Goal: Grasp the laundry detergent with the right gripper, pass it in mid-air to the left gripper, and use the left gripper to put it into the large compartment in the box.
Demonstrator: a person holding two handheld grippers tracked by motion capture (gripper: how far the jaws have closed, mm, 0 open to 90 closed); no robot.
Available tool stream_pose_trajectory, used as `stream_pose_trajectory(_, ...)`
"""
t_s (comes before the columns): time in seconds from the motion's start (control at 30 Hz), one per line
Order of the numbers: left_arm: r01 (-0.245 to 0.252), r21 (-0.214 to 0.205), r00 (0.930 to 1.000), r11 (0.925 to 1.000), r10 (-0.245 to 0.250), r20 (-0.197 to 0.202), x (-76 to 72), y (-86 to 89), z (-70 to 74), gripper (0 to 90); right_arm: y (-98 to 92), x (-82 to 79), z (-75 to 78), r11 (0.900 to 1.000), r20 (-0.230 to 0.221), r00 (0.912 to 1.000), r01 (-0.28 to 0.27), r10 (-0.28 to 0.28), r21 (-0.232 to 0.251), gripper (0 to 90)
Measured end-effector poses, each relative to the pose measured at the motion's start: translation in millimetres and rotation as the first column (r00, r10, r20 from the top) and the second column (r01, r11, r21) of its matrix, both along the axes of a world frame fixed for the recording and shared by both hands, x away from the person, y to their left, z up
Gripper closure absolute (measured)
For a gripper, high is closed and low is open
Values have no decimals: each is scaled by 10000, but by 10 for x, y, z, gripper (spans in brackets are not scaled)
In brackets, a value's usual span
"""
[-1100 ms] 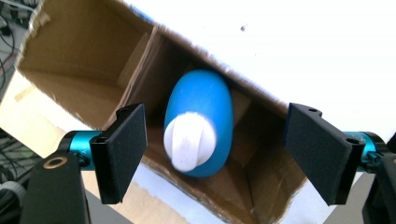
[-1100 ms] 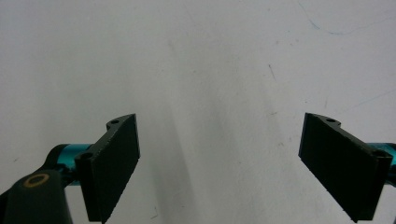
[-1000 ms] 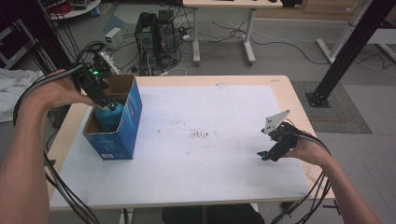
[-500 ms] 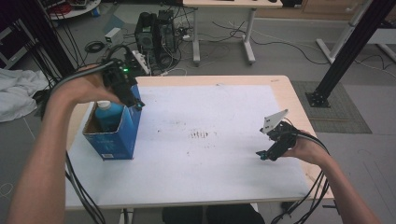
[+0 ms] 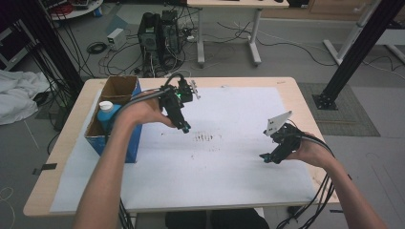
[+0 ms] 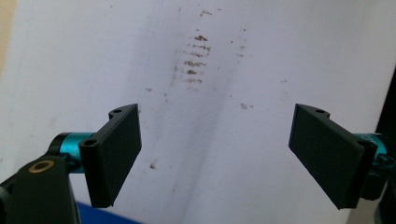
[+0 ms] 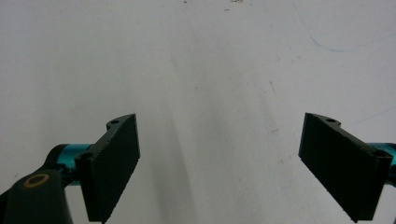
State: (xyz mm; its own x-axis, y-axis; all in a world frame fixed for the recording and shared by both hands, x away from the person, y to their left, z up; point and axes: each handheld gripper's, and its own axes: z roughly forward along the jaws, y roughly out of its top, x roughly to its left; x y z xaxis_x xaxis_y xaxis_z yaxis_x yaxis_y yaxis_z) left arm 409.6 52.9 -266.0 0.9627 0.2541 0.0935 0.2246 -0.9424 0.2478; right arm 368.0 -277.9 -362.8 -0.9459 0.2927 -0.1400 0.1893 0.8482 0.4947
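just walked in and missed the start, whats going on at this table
A person works at a table covered with a white sheet, a two-jaw gripper in each hand. A blue bottle with a white cap stands in the open blue cardboard box at the left. The left gripper hangs over the sheet beside the box, jaws just opened wide, nothing between them. The right gripper sits low over the sheet, open and empty.

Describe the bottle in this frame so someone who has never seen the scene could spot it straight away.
Start at the wooden table covered by a white sheet, and go to its left edge, where an open cardboard box with blue outer sides stands. The bottle stands upright inside that box, at its near end. It is bright blue with a white cap, the one item visible in the box.
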Motion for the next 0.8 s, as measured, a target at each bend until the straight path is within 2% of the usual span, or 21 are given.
stream_pose_trajectory(0.07,-136,-231,9999,9996,137,13,-15,-87,-129,172,3,-2,9,10000,24,10000,28,-28,-9,118)
stream_pose_trajectory(0.17,-248,-84,9996,9997,249,134,-16,-172,-275,172,3,6,16,10000,101,9999,-5,4,37,118)
stream_pose_trajectory(0.27,-371,-175,9992,9992,374,146,-33,-224,-386,171,5,4,20,10000,128,9999,50,-51,55,118)
stream_pose_trajectory(0.3,-482,-365,9987,9982,487,117,-51,-241,-430,172,6,3,23,10000,89,9999,79,-80,37,118)
stream_pose_trajectory(0.37,-284,-252,9996,9993,287,80,-56,-252,-462,172,10,2,23,10000,100,9999,74,-74,34,118)
stream_pose_trajectory(0.43,-492,-548,9988,9973,495,48,-94,-271,-520,172,15,-6,26,9999,33,9999,155,-154,-48,118)
stream_pose_trajectory(0.47,-300,-354,9995,9989,302,62,-91,-267,-519,172,17,2,21,10000,134,9999,55,-54,-31,118)
stream_pose_trajectory(0.5,-303,-381,9995,9988,306,84,-97,-266,-528,171,21,-1,24,10000,89,9999,59,-59,-41,118)
stream_pose_trajectory(0.57,-328,-462,9994,9984,332,87,-108,-261,-538,172,29,-4,25,9999,36,9999,158,-157,-56,118)
stream_pose_trajectory(0.6,-482,-664,9988,9966,488,80,-123,-264,-554,171,29,2,28,9999,58,9999,95,-94,-87,118)
stream_pose_trajectory(0.67,-304,-429,9995,9986,309,118,-120,-255,-547,172,36,6,33,9999,42,9999,100,-100,-106,118)
stream_pose_trajectory(0.77,-310,-460,9994,9985,316,110,-129,-247,-558,172,41,8,48,9999,73,9999,98,-97,-115,118)
stream_pose_trajectory(0.8,-528,-530,9986,9972,532,55,-148,-249,-564,172,43,10,52,9999,53,10000,85,-85,-129,118)
